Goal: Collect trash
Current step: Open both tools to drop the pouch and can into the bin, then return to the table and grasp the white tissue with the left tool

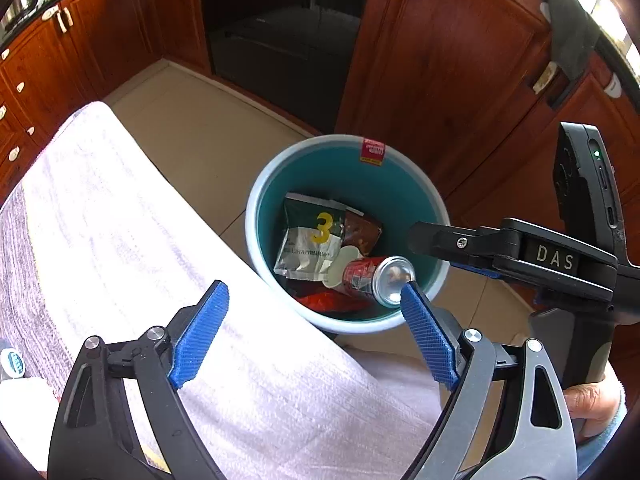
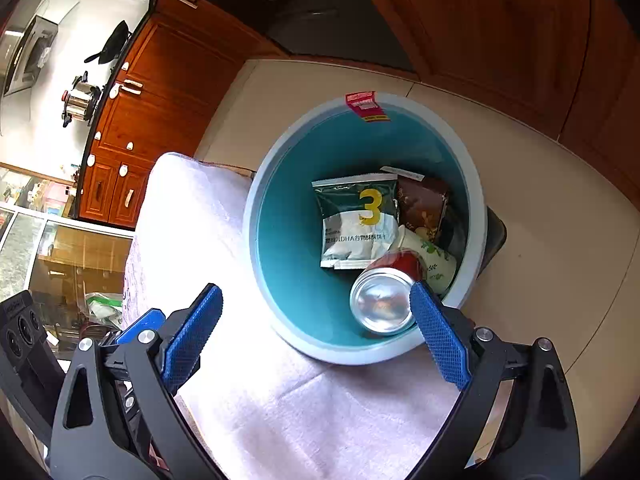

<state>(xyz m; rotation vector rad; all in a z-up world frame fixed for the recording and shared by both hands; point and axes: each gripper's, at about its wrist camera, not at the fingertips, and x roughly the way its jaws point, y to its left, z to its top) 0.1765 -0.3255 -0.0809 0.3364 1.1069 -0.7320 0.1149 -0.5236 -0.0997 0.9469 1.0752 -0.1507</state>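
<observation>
Left wrist view: left gripper (image 1: 314,300) spread wide, holding nothing, above the cloth-covered table (image 1: 120,220) edge; red can (image 1: 374,278) inside the teal bin (image 1: 256,200), beside a green packet (image 1: 310,236).

Right wrist view: right gripper (image 2: 316,312) likewise wide, empty, over the bin rim.

Left black two-finger gripper with blue ribbed pads (image 1: 314,316): lower centre of left wrist frame, jaws spread wide, nothing between pads. Right black two-finger gripper with blue textured pads (image 2: 316,312): lower centre of right wrist frame, jaws spread wide, empty. Bare hand (image 1: 588,404) at lower right grips right gripper handle.
</observation>
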